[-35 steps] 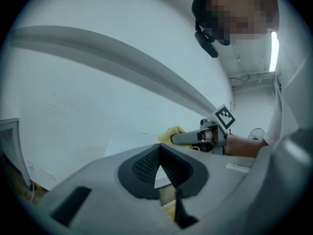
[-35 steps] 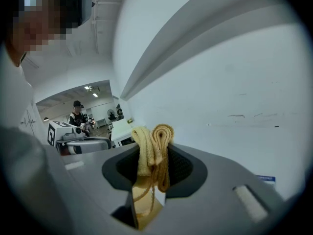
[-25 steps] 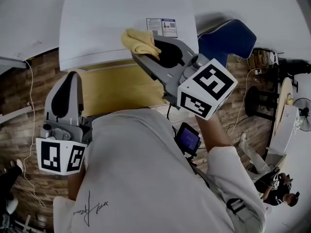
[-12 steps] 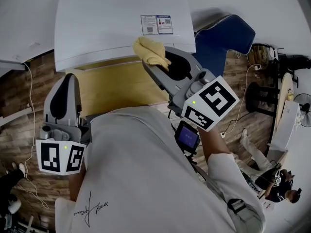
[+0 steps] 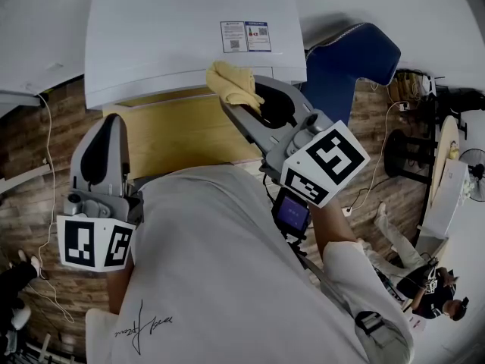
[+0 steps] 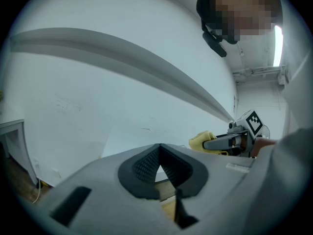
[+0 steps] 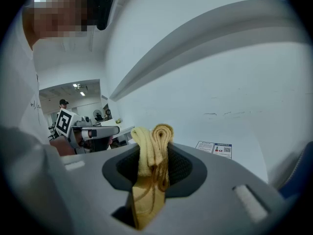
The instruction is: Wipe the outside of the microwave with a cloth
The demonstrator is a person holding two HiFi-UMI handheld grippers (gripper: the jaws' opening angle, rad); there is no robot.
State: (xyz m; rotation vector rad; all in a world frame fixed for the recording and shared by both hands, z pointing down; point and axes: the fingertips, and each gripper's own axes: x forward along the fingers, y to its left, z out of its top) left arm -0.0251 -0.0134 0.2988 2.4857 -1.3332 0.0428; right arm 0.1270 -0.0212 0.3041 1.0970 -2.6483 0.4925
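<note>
The white microwave (image 5: 167,36) fills the top of the head view, with a printed label (image 5: 244,36) on its upper face. My right gripper (image 5: 241,97) is shut on a folded yellow cloth (image 5: 231,86), and the cloth sits at the microwave's front top edge just below the label. In the right gripper view the cloth (image 7: 152,155) stands bunched between the pads, with the label (image 7: 215,148) beyond it. My left gripper (image 5: 112,123) hangs at the left, away from the microwave, shut with nothing in it. The left gripper view shows the white casing (image 6: 98,106) and the cloth (image 6: 200,141) at the right.
A pale wooden table top (image 5: 182,131) lies under the microwave's front. A blue chair (image 5: 348,59) stands right of the microwave. A cable (image 5: 45,127) trails over the wood floor at the left. Another person (image 5: 436,290) and a fan (image 5: 474,177) are at the far right.
Over the last second the right gripper has carried the cloth rightward along the microwave's front edge, closer under the label. In the last half second it has barely shifted. The left gripper stays put.
</note>
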